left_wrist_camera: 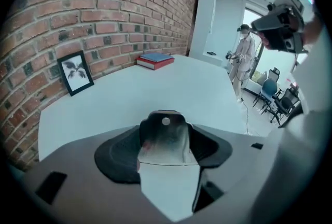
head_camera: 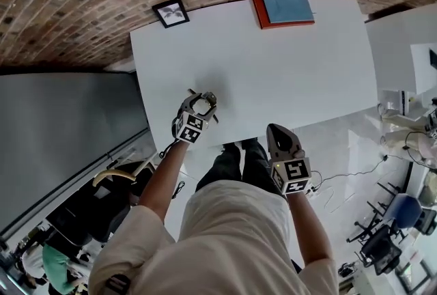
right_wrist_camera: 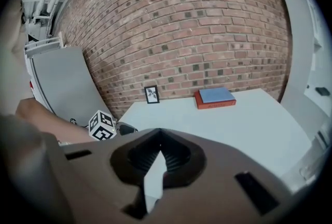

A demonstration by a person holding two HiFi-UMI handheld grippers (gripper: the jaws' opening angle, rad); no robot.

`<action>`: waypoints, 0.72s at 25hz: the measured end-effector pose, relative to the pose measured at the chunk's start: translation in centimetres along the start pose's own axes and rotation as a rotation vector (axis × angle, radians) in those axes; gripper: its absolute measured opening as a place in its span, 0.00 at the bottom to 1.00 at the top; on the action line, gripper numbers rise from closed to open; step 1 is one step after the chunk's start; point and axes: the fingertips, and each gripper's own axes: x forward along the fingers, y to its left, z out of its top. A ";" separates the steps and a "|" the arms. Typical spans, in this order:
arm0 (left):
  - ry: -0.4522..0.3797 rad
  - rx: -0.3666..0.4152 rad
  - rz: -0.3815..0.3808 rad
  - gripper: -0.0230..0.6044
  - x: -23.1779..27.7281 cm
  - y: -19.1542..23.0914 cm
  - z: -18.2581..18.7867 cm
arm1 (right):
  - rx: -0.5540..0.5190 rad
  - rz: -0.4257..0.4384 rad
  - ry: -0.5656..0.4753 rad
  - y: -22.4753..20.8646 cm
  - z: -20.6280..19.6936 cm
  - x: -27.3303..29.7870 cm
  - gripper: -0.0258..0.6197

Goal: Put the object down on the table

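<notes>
On the table, a picture frame stands far left, books far right.

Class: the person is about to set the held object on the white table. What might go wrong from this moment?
1. The left hand-held gripper holds the shiny metal piece with a small hole close to the near edge of the white rectangular table. Released there, it might slide or tip off.
2. Smooth metal between the pads may slip before it is set down.
</notes>
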 end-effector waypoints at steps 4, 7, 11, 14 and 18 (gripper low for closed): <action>0.040 0.014 0.006 0.48 1.5 0.4 -0.7 | 0.016 -0.002 0.020 -0.4 -0.7 0.8 0.04; 0.053 0.008 0.011 0.48 2.3 0.7 -1.0 | 0.022 -0.005 0.032 -0.5 -1.3 1.2 0.04; 0.070 -0.006 0.017 0.48 3.2 1.2 -1.4 | 0.035 -0.012 0.042 -0.7 -2.0 1.6 0.04; 0.088 -0.017 0.015 0.48 3.8 1.1 -1.7 | 0.044 -0.016 0.043 -0.8 -2.2 1.6 0.04; 0.111 0.006 0.032 0.48 4.6 1.3 -2.0 | 0.035 -0.019 0.039 -0.8 -2.2 1.6 0.04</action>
